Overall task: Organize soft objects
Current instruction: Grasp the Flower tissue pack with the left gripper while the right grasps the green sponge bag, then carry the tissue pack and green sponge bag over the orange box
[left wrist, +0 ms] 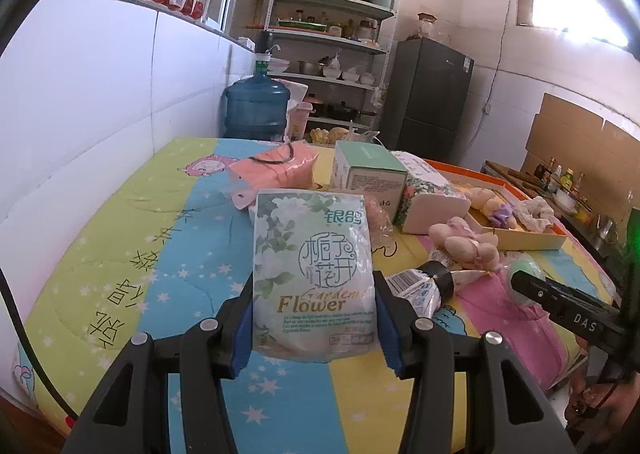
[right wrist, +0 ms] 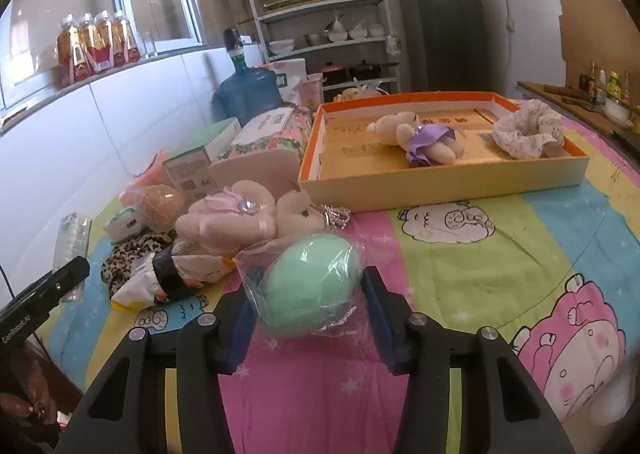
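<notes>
Blue-padded left tongs [left wrist: 314, 318] clench a tissue pack [left wrist: 314, 274] printed "Flower", held upright above the cartoon-print cloth [left wrist: 168, 274], long axis vertical, printed face toward the camera. The right tongs [right wrist: 308, 314] stand around a mint-green egg-shaped sponge [right wrist: 314, 288] in a clear bag; their pads sit at its sides, though whether they press on it I cannot tell. The egg's long axis tilts up to the right. Beyond it lie a pink plush toy [right wrist: 228, 219] and a leopard-print scrunchie [right wrist: 128, 254]. Farther off, an orange-rimmed tray [right wrist: 440, 189] holds a small plush bear in a purple skirt [right wrist: 416, 135], lying on its side, and a floral scrunchie [right wrist: 528, 129].
</notes>
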`<state>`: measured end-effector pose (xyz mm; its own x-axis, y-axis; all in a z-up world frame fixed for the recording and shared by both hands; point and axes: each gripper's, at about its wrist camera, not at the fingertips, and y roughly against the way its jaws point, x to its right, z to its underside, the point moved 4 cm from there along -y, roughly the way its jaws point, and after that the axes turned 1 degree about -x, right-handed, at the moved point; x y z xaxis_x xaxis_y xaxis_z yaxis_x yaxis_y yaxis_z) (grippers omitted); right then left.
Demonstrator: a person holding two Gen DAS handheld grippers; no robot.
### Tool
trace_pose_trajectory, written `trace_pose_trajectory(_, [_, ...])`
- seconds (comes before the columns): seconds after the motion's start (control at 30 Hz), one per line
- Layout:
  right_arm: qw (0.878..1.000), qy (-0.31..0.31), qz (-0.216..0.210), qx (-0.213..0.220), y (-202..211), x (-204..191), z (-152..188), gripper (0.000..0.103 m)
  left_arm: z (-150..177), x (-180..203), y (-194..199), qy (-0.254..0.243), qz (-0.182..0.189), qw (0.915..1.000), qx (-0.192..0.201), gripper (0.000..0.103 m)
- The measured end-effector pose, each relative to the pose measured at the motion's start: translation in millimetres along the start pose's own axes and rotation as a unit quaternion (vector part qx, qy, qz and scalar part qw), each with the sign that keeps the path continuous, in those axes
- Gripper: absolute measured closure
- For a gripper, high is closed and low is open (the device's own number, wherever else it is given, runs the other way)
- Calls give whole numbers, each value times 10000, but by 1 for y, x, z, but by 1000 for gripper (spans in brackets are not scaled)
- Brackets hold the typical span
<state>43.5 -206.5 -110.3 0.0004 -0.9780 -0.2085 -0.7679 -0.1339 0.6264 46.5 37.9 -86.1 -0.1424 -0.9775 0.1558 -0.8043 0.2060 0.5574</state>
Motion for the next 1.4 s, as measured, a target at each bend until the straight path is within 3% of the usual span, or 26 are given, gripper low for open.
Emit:
trace_pose_trajectory(0.17, [9998,92,23,177,9,-3,-6,52,-6,7,4,-74,-90,9999,86,51])
trace_pose_trajectory(0.7, [9965,317,-137,757,37,-3,-38,52,-42,56,1,-271,119,9988,379,51])
trace_pose_trajectory(1.4, [9934,140,246,1110,50,74,-77,52,-78,160,-44,-710,587,9951,370,51])
